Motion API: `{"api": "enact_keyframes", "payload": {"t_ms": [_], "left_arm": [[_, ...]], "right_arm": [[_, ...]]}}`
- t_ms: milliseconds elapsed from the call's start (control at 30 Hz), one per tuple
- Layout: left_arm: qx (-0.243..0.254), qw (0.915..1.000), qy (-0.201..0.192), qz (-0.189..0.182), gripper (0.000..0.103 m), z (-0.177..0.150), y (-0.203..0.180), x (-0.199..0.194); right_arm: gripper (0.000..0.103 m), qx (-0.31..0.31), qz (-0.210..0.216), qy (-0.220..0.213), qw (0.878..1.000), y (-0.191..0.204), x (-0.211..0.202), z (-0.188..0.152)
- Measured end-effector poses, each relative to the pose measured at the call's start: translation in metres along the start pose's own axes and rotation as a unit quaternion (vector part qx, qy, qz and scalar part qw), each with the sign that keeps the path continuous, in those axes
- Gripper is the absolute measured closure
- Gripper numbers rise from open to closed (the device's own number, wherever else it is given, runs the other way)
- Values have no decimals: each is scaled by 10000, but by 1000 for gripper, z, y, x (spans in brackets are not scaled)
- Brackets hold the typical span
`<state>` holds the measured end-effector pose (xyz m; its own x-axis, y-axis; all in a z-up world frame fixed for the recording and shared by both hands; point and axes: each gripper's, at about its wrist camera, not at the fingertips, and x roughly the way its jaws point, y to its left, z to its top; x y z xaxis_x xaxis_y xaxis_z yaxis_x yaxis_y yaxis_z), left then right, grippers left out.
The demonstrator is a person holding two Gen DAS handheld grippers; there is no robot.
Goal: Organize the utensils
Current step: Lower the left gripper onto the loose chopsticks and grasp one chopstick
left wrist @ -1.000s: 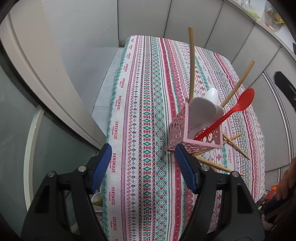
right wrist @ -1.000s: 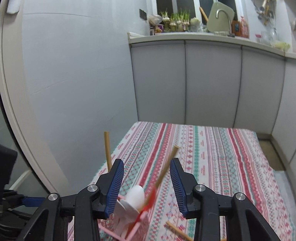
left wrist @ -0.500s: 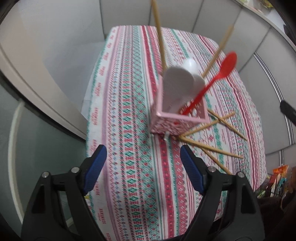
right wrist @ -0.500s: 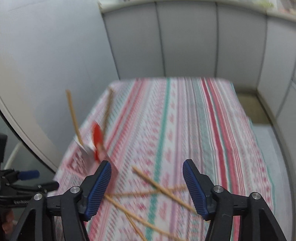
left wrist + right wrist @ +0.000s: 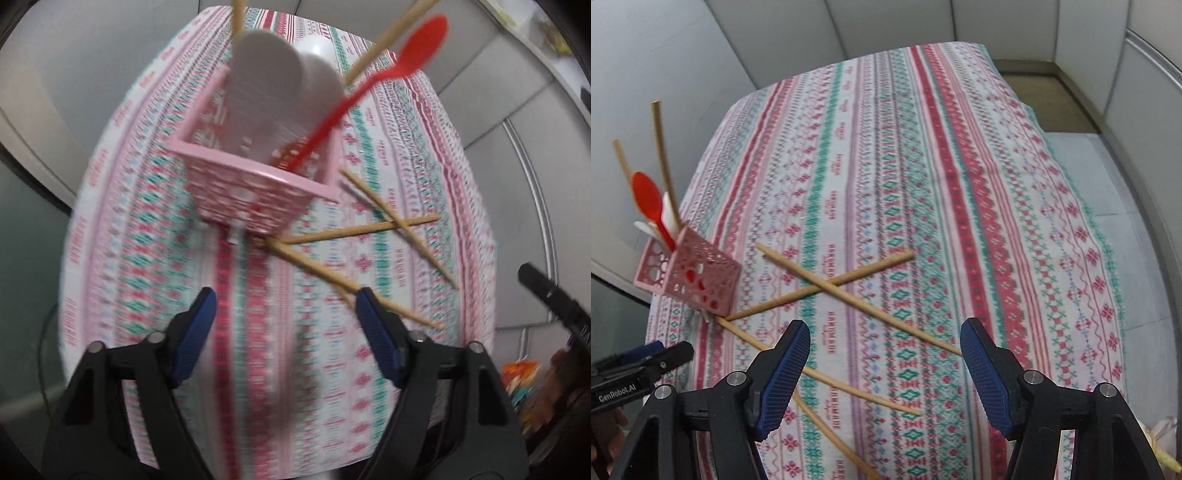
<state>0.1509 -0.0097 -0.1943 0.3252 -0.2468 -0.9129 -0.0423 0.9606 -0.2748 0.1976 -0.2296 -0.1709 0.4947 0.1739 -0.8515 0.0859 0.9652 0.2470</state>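
A striped cloth (image 5: 923,166) covers the table, with grey cabinet panels (image 5: 886,26) behind it. Four loose chopsticks (image 5: 857,299) lie on the cloth beside the pink basket (image 5: 698,280), two of them crossed, and two more running toward the near edge. In the right view, one passes under the right gripper's (image 5: 882,369) left finger. In the left view, a chopstick (image 5: 321,273) runs up to the right finger of the left gripper (image 5: 284,321).

The left view is motion-blurred, so the cloth pattern and the basket's (image 5: 255,199) lattice smear. The upright chopsticks there are cut off by the top edge. The left gripper's tip (image 5: 646,360) juts in at the right view's lower left corner.

The basket stands at the table's left edge, holding a red spoon (image 5: 413,51), white spoons (image 5: 280,74) and two upright chopsticks (image 5: 665,162).

Both grippers hover above the cloth, jaws spread wide, gripping nothing.
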Motion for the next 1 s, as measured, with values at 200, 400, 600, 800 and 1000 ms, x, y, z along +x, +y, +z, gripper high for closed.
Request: {"api": "enact_keyframes", "payload": {"t_ms": [200,400,600,800,1000], "left_arm": [[-572,9981,-223,13,55,0,-21,19],[-1084,9927,-500,148,65,1,-22,39],[-1599,9833,-735,459,76,1,-16,54],[-1837,9778,-907,448,81,1,-14,56],[-1923,9774,-826,288,90,-8,4,40]], "right_arm": [[31,55,-29,86,9999,-9,11,2],[31,-36,-152,187,9997,-18,21,3],[31,-30,-143,285,9995,-27,27,3],[31,-77,-84,300,9995,-27,28,6],[31,-97,-53,300,9995,-24,28,7]]}}
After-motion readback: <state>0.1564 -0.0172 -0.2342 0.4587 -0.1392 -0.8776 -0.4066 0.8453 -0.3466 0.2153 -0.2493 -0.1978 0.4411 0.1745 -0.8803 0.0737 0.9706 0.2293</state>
